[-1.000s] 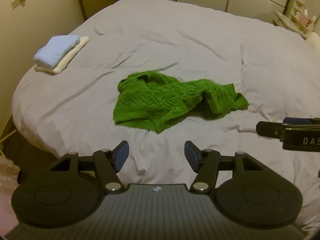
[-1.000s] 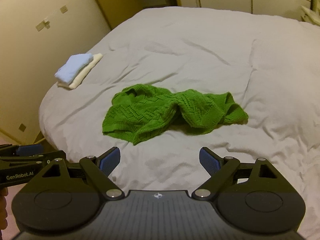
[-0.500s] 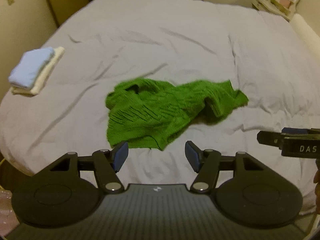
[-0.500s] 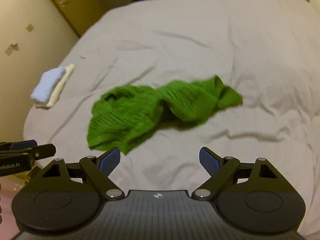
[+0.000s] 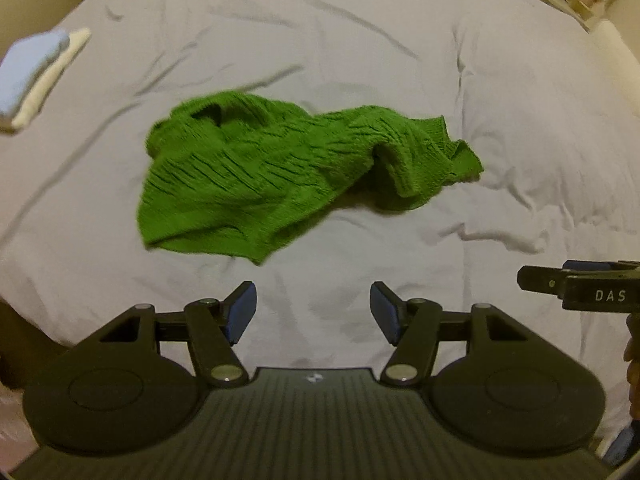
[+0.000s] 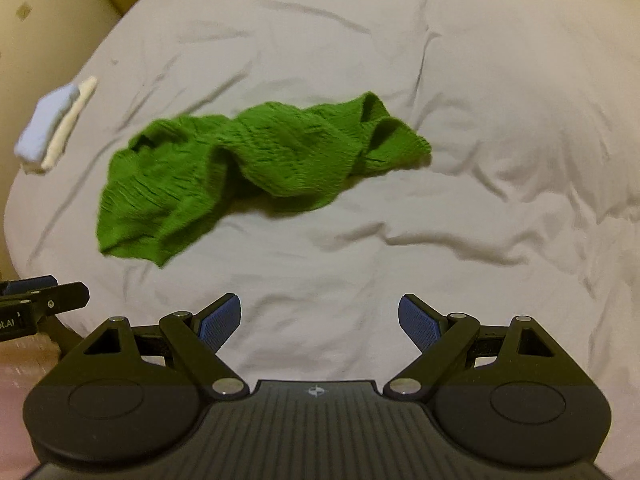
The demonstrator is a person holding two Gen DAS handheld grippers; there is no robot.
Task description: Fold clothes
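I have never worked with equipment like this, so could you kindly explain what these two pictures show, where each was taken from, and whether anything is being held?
There is no robot here: a person holds a two-finger gripper in each hand, and each carries a wide-angle camera looking forward along its fingers. One picture comes from the left gripper, the other from the right gripper. The black frame with blue-padded fingers low in each picture is that camera's own gripper; the other gripper pokes in at the side.

Both look down on a bed under a pale, wrinkled cover. A crumpled green knitted sweater lies on it, not yet folded. Near the bed's left edge sits a small stack of folded clothes, light blue on cream.

Both grippers are open and hold nothing.
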